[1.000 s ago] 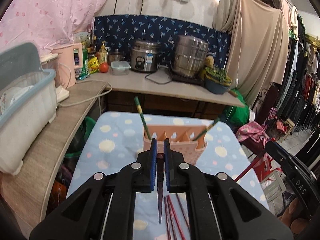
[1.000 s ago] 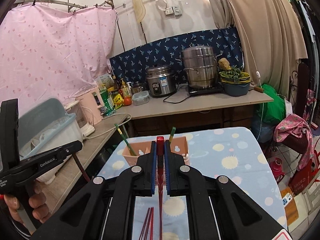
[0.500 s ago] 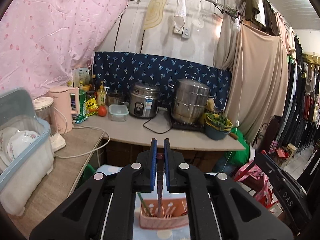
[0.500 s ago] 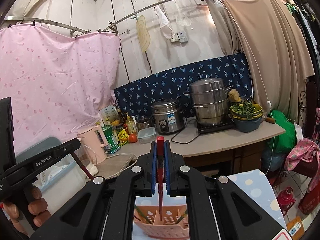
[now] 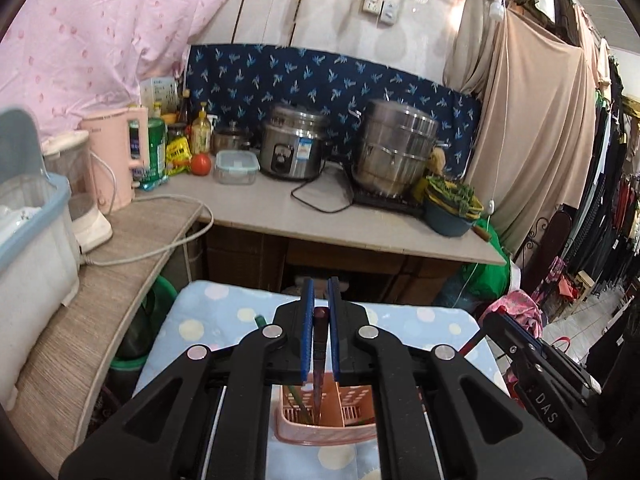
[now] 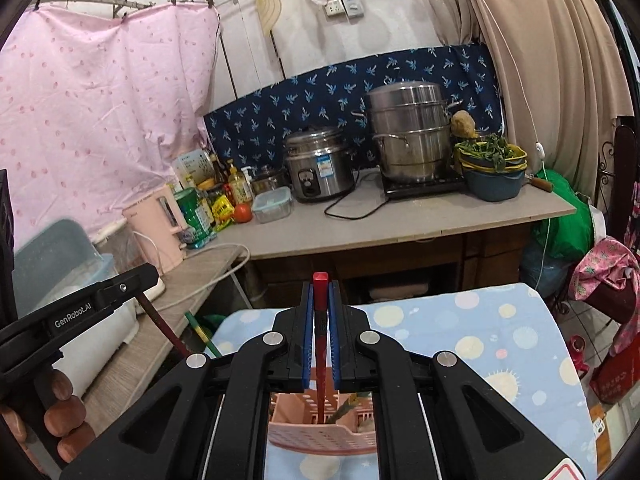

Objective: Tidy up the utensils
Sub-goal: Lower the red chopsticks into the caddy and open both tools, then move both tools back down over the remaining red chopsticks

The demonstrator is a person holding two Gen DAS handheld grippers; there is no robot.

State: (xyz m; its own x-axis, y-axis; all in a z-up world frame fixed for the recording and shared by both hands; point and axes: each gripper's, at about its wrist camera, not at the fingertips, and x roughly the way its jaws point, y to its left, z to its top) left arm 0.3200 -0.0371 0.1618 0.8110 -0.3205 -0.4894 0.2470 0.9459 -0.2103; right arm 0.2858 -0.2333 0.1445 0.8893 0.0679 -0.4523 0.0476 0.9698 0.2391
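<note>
A pink slotted utensil holder [image 5: 326,426] stands on the spotted blue table cloth [image 5: 208,316], just below both grippers. My left gripper [image 5: 320,312] is shut on a dark red chopstick [image 5: 319,364] that points down into the holder. My right gripper [image 6: 320,312] is shut on a bright red chopstick [image 6: 320,344] whose tip reaches down into the same holder [image 6: 320,436]. Green chopsticks [image 6: 204,340] lean out of the holder. In the right wrist view the left gripper's arm [image 6: 80,312] and the hand [image 6: 60,420] that holds it show at the left.
A wooden counter [image 5: 320,224] behind the table carries a rice cooker [image 5: 294,144], a steel steamer pot [image 5: 394,152], a pink kettle [image 5: 116,156], bottles and a bowl of greens [image 5: 450,208]. A dish bin [image 5: 32,240] sits on the left shelf. Clothes hang at the right.
Both grippers have lifted their chopsticks off the table and carried them forward over the pink holder. The chopstick tips now dip into it; the loose chopsticks on the cloth have left the view.
</note>
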